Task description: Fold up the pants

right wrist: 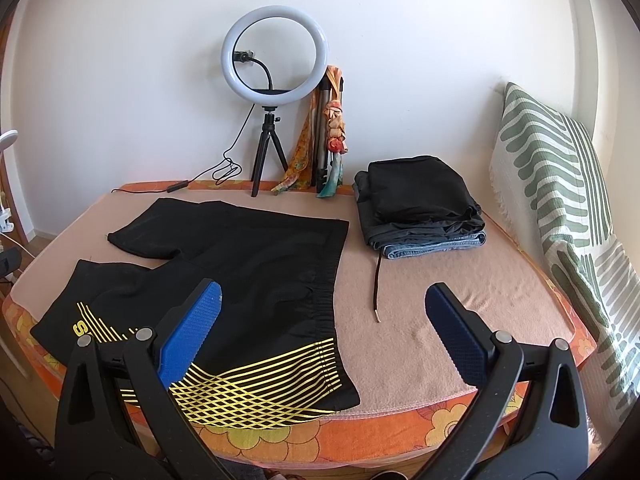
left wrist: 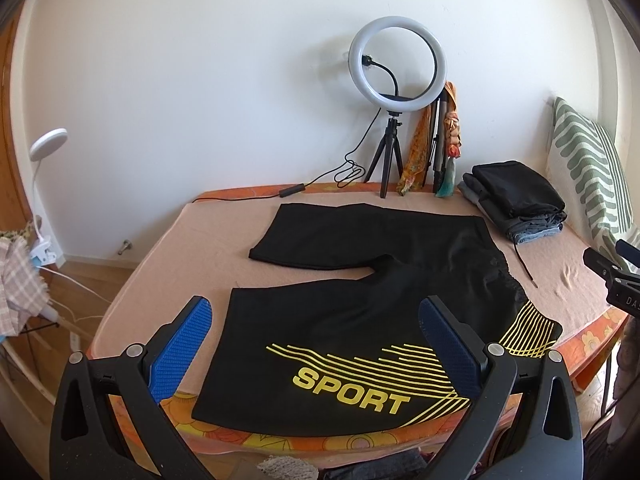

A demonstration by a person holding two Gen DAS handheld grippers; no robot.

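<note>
Black shorts-length pants (left wrist: 360,280) with yellow stripes and the word SPORT lie spread flat on the pink-covered bed (left wrist: 192,236), legs to the left, waistband to the right. They also show in the right wrist view (right wrist: 256,264). My left gripper (left wrist: 316,324) is open and empty, hovering above the near leg. My right gripper (right wrist: 324,308) is open and empty, above the waistband's near corner. A part of the right gripper (left wrist: 612,276) shows at the right edge of the left wrist view.
A stack of folded clothes (right wrist: 420,208) with a loose black drawstring (right wrist: 377,288) sits at the back right. A ring light on a tripod (right wrist: 276,80) and scarves (right wrist: 328,136) stand against the wall. A striped pillow (right wrist: 560,200) leans at the right. A desk lamp (left wrist: 44,160) is left of the bed.
</note>
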